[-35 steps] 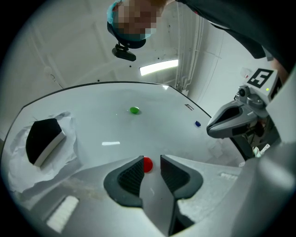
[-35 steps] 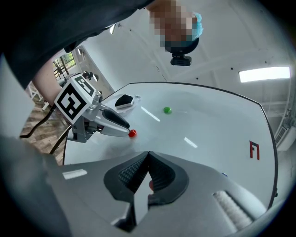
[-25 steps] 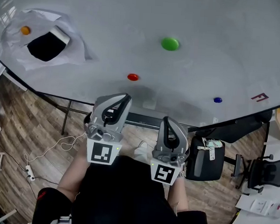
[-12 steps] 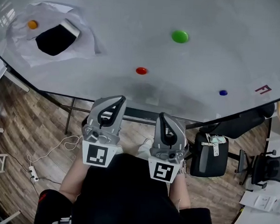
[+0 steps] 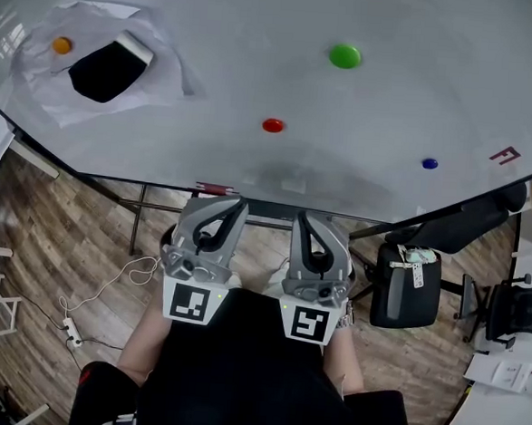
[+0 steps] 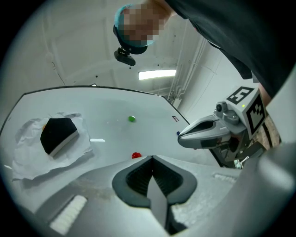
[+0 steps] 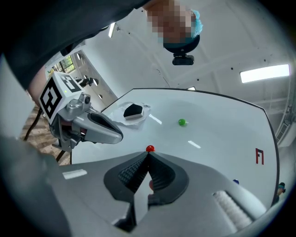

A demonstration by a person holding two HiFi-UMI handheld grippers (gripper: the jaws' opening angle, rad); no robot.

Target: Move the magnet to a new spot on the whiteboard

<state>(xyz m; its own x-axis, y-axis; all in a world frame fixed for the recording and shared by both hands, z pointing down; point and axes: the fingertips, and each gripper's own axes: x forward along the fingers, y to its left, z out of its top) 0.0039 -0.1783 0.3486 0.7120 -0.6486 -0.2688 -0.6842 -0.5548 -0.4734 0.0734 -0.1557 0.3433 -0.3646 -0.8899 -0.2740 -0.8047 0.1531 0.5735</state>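
Observation:
The whiteboard [image 5: 224, 32] carries a red magnet [image 5: 272, 125], a green magnet [image 5: 344, 55], a blue magnet [image 5: 429, 163] and an orange magnet [image 5: 61, 46]. My left gripper [image 5: 239, 202] and right gripper [image 5: 299, 217] sit side by side below the board's lower edge, close to the person's body, clear of every magnet. Both are shut with nothing between their jaws. The left gripper view has the closed left gripper [image 6: 151, 157] just under the red magnet [image 6: 136, 155]. In the right gripper view the shut right gripper [image 7: 148, 153] points at the red magnet [image 7: 150, 148].
A black eraser [image 5: 108, 66] lies on crumpled white paper [image 5: 162, 77] at the board's upper left. A red mark [image 5: 505, 155] is drawn at the right. Below the board are a black chair [image 5: 404, 285], an office chair [image 5: 518, 311] and a cable [image 5: 107, 282] on the wooden floor.
Both grippers have drawn back from the board toward the body and come closer together. The left gripper's jaws, slightly apart a second ago, are now together. The magnets have kept their places.

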